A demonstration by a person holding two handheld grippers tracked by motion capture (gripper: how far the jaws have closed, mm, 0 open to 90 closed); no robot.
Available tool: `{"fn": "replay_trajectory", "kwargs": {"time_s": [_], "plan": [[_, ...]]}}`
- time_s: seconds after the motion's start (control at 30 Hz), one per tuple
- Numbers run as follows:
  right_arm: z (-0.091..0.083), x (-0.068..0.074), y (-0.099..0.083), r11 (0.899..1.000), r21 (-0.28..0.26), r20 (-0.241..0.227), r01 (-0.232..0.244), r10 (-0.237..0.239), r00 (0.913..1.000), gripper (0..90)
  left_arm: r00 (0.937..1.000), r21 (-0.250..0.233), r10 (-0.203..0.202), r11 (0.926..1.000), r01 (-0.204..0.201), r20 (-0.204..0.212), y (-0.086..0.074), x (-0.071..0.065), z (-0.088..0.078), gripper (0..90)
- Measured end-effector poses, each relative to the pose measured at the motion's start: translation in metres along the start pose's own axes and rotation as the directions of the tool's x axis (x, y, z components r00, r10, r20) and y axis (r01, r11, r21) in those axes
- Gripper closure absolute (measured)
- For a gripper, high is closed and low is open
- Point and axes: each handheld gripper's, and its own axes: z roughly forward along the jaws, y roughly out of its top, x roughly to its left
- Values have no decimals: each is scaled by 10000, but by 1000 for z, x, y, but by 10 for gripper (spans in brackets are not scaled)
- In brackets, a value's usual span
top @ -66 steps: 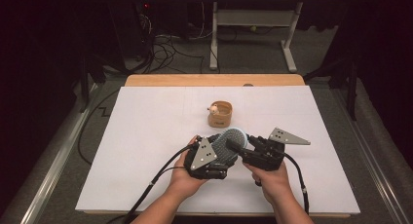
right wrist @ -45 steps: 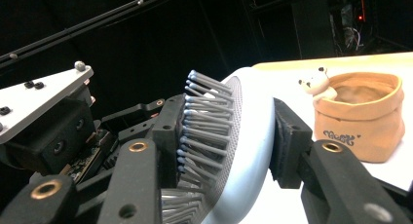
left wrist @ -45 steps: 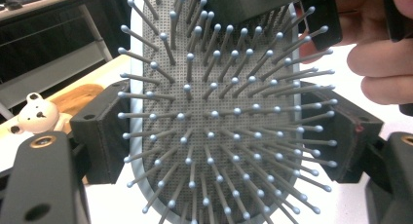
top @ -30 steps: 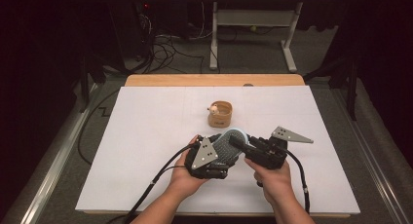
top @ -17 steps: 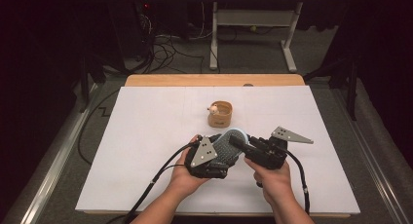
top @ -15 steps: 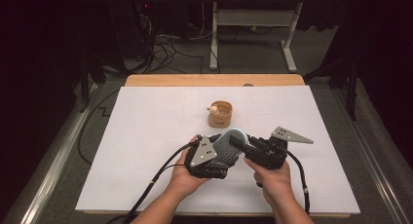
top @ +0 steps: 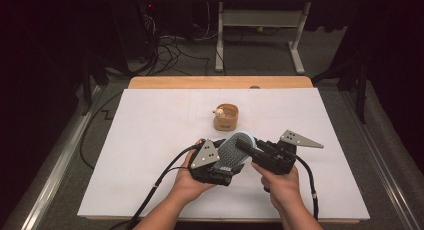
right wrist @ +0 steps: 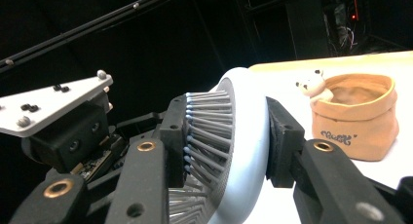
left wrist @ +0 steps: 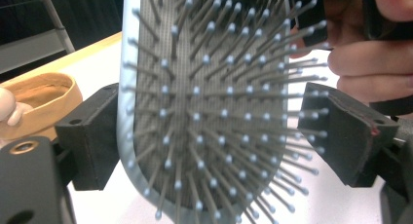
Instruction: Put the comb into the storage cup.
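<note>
Hairbrush (right wrist: 246, 136): smooth matt pale-blue plastic, ball-tipped bristles. Pouch (right wrist: 358, 117): matt tan, leather-like. Table (top: 150, 135): matt white; wood edge.

Both forearms come in bare, no sleeves. Each hand carries a black, blocky gripper: the left gripper (top: 216, 162) and the right gripper (top: 267, 157) each have a grey three-cornered plate (top: 205, 155) on top, studded with small dark screws. A black cable (top: 155, 190) trails back from each one. Up close, the fingers (left wrist: 90, 136) are matt black square pads on black links, with brass-coloured bushings (right wrist: 57, 187) at the pivots. One pad shows a thin red edge.
</note>
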Motion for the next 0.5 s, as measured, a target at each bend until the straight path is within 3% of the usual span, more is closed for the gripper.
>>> {"fn": "replay_trajectory", "kwargs": {"time_s": [0.5], "plan": [[-5, 3, 5, 9990, -235, 176, 372, -368, 9992, 614, 9986, 56, -107, 9999, 104, 526, -7, 5, -5, 30]]}}
